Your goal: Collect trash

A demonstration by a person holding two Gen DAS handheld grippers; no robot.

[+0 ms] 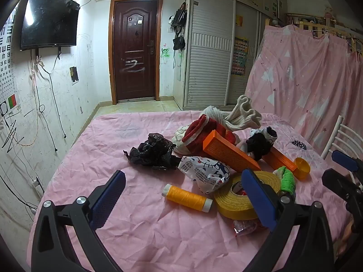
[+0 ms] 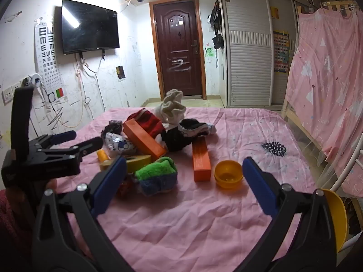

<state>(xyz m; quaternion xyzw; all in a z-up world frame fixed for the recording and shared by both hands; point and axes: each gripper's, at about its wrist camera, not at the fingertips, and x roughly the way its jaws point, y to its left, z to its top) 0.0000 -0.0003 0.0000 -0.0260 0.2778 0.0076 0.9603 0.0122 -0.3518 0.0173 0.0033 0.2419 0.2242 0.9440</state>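
Above the pink sheet (image 1: 140,231), each hand-held gripper (image 1: 183,195) (image 2: 185,187) gapes wide, holding nothing.

Pink sheet (image 2: 204,215) across the table, a black spiky print with white dots on it. Two orange boxes (image 2: 200,162), one just ahead of the right hand-held gripper (image 2: 185,188) with its blue pads. Yellow-orange cup (image 2: 228,174) beside that. Green-and-blue cloth (image 2: 157,175) near the left pad. Ahead of the left hand-held gripper (image 1: 185,199): orange thread (image 1: 187,198), yellow tape (image 1: 240,201), a white cartoon-cat wrapper (image 1: 204,170), a black bag (image 1: 153,150), a red cloth (image 1: 202,133).
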